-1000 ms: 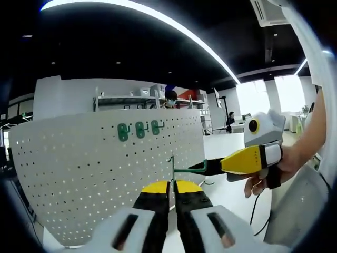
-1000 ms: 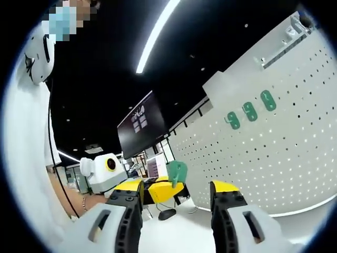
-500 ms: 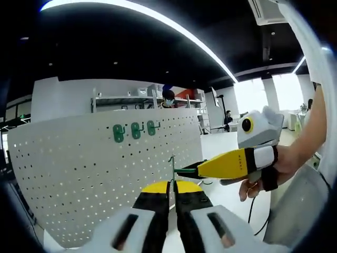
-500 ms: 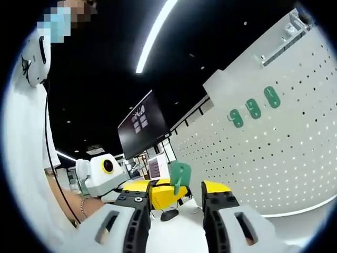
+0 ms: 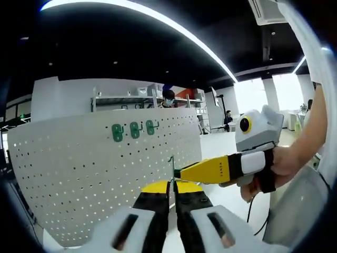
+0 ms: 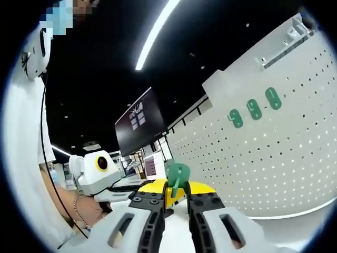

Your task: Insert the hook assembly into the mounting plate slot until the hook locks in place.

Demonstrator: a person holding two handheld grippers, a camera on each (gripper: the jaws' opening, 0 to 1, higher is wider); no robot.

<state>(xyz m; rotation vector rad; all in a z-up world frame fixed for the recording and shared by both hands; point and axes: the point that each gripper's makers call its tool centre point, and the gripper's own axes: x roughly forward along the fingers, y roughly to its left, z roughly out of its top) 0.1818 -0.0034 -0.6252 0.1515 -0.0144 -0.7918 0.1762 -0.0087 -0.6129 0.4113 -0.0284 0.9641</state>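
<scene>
Both claws pinched narrow on hook assembly [image 6: 177,175], left claw [image 5: 172,185], right claw [image 6: 176,196]. Well apart from pegboard [image 5: 95,174]; risk: twisting or dropping during handover, missing slot

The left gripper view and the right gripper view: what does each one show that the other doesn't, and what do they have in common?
Left gripper view: shelving behind the pegboard, bright windows, and the hook edge-on, a thin upright sliver above the left gripper.

Right gripper view: a dark wall screen, and the hook's broad green plate above the right gripper.

Shared: the white pegboard carrying three green hooks, both grippers meeting at the hook, and the ceiling light strip.
</scene>
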